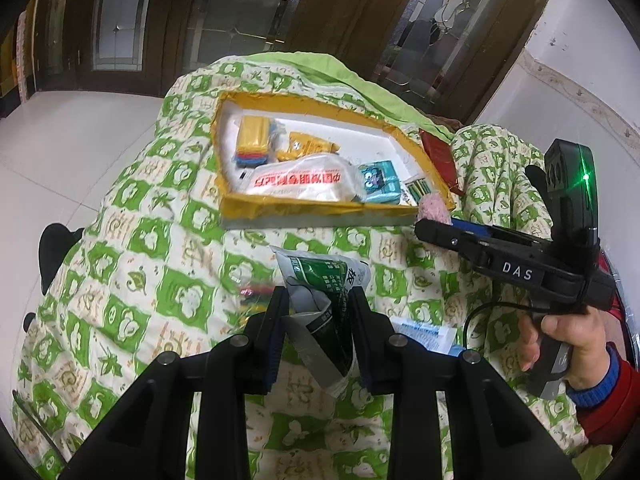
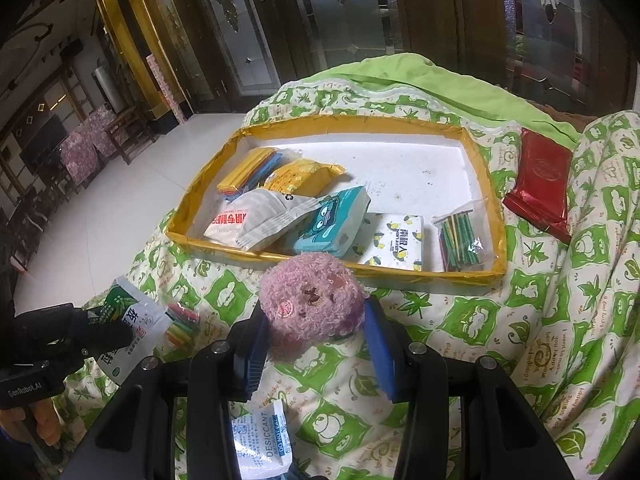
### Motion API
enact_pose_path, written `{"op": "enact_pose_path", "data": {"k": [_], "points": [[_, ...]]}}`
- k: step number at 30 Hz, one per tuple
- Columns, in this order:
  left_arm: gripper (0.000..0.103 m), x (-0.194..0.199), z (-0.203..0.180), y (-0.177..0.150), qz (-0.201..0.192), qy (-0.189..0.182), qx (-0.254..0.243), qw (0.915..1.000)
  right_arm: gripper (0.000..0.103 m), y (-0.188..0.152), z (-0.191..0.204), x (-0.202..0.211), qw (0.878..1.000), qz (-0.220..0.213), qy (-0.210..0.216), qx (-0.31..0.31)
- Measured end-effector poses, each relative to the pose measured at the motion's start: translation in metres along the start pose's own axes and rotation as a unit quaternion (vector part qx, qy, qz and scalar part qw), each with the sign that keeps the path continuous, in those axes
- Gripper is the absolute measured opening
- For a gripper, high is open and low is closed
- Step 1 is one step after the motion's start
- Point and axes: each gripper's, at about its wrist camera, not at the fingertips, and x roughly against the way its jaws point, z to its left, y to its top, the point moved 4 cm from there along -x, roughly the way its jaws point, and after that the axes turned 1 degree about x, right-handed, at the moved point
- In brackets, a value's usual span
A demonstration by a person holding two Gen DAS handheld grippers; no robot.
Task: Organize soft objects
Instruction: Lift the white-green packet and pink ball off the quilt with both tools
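Observation:
My left gripper [image 1: 320,300] is shut on a green and white soft packet [image 1: 320,292], lifted above the green patterned quilt [image 1: 160,280]. The same packet [image 2: 132,320] shows at the lower left of the right wrist view, pinched by the left gripper [image 2: 120,334]. My right gripper [image 2: 316,320] is shut on a fuzzy pink ball [image 2: 312,300], just in front of the near rim of the yellow-edged tray [image 2: 400,276]. The pink ball [image 1: 432,208] and right gripper [image 1: 424,226] also show beside the tray [image 1: 300,210] in the left wrist view. The tray holds several packets and tissue packs.
A red foil packet [image 2: 540,176] lies on the quilt to the right of the tray. A white desiccant sachet [image 2: 264,436] lies under the right gripper. A bundle of coloured sticks [image 2: 182,320] rests near the green packet. White floor [image 2: 120,200] drops away at the left.

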Motion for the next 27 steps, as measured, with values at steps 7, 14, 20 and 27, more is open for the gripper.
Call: {"op": "enact_pose_path", "data": {"k": [7,14,20,27], "points": [[0.03,-0.003,-0.009,0.011,-0.003,0.0,-0.011,0.9999,0.049,0.003,-0.006,0.004,1.0,-0.006,0.001,-0.011],[0.03,-0.008,-0.012,0.019,-0.004,0.004,-0.015,0.9999,0.049,0.006,-0.012,0.006,1.0,-0.01,0.001,-0.019],[0.03,-0.01,-0.011,0.021,-0.003,0.006,-0.016,0.9999,0.049,0.006,-0.013,0.006,1.0,-0.01,0.001,-0.021],[0.03,-0.011,-0.012,0.022,-0.003,0.007,-0.017,0.9998,0.049,0.007,-0.014,0.007,1.0,-0.011,0.002,-0.023]]}}
